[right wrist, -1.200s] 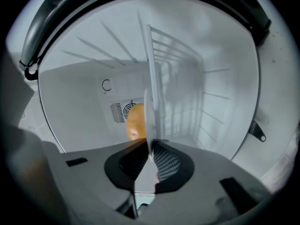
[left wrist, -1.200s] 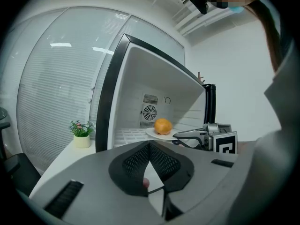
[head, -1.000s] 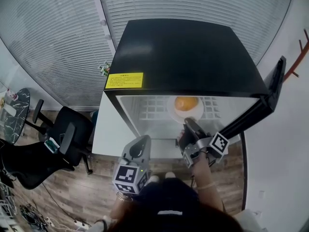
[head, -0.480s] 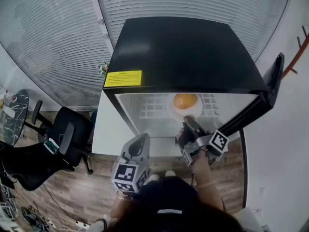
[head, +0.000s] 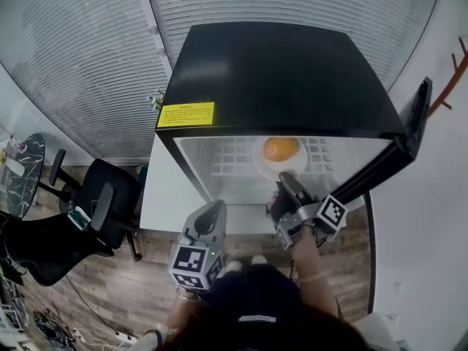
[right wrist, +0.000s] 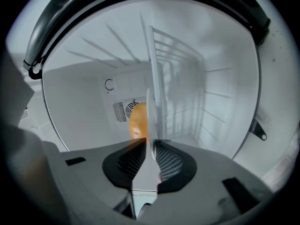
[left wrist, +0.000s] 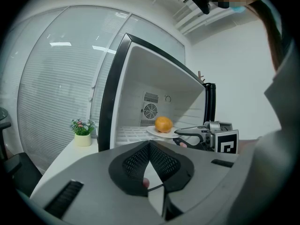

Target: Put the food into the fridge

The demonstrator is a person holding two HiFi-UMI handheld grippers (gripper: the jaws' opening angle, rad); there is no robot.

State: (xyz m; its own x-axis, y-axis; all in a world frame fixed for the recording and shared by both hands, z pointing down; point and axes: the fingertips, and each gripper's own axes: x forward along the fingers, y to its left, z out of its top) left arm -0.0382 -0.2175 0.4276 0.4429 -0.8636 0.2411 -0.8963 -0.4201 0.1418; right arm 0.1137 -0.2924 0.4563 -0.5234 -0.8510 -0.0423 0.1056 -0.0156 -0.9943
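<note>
Right tongs (right wrist: 151,143): jaws just eased apart, slack around rim of plate (head: 266,169). Left tongs (left wrist: 149,143): closed, empty. Fridge (head: 285,79), open: plate on wire shelf (head: 230,159), bearing orange (head: 281,149).

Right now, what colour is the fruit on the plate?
The fruit is orange; head view shows best.

An office is indicated: full-height glass partitions (head: 88,64) are lined with horizontal blinds, black swivel chairs (head: 102,203) are parked on wood-look flooring (head: 146,280), loose cables (head: 40,322) are left trailing, and a potted plant (left wrist: 82,133) is set beside a compact fridge (head: 285,79).
</note>
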